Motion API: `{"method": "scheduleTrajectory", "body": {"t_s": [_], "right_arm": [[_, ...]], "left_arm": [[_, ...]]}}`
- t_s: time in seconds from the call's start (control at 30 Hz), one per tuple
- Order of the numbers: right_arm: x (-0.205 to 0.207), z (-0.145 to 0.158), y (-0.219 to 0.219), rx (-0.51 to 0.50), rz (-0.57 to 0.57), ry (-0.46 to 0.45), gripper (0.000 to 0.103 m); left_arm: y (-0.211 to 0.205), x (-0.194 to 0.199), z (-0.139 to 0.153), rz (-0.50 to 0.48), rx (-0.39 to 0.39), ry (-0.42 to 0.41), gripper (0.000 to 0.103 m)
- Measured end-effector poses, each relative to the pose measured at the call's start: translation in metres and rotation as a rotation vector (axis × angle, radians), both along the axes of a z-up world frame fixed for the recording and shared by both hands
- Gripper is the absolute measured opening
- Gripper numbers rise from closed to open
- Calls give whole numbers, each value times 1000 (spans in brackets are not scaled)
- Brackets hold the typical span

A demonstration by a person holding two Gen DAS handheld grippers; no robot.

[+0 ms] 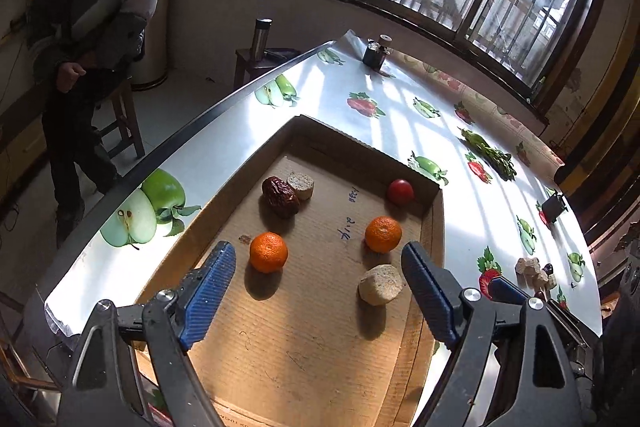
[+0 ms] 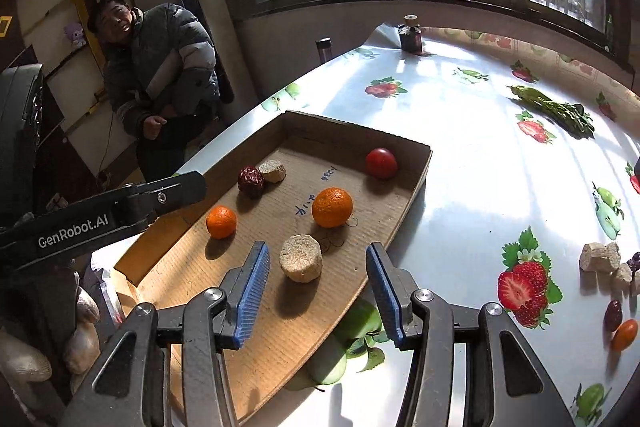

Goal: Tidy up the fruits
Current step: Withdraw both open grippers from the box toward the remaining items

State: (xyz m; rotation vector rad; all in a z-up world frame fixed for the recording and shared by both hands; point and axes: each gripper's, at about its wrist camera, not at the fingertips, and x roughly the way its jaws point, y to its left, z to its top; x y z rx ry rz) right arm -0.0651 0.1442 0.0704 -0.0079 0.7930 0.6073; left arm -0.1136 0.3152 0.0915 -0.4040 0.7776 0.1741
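Both grippers hang wide open and empty over the shallow brown cardboard tray (image 1: 434, 211) — the left gripper (image 1: 316, 291) above its near end, the right gripper (image 2: 316, 291) at its right edge. Inside lie two round oranges (image 1: 268, 252) (image 1: 383, 233), a red tomato (image 1: 400, 191) in the far right corner, a wrinkled dark-red date (image 1: 280, 197) touching a tan puck-shaped cake (image 1: 301, 185), and another tan cake (image 2: 300, 257) near the right gripper.

Tray holds two oranges (image 1: 268, 252) (image 1: 383, 234), two dates.
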Motion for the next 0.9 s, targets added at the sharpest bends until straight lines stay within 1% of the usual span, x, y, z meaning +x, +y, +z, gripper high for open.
{"method": "scheduleTrajectory", "body": {"t_s": [0.1,0.17,0.33,0.53,0.73,0.9], "right_arm": [[-8,5,-32,32,-65,-3,57],[-15,5,-54,37,-103,-5,60],[-24,-1,-102,30,-184,7,60],[-28,-11,-148,57,-267,40,60],[-32,-21,-175,90,-314,70,60],[-34,-23,-180,93,-321,75,60]], "left_arm": [[-22,-2,2,-54,-12,-9,84],[-40,-1,3,-92,8,-7,84],[-81,-3,6,-168,58,-11,84],[-111,-8,6,-221,110,-8,84],[-127,-11,5,-254,133,-8,84],[-136,-10,1,-275,140,6,84]]}}
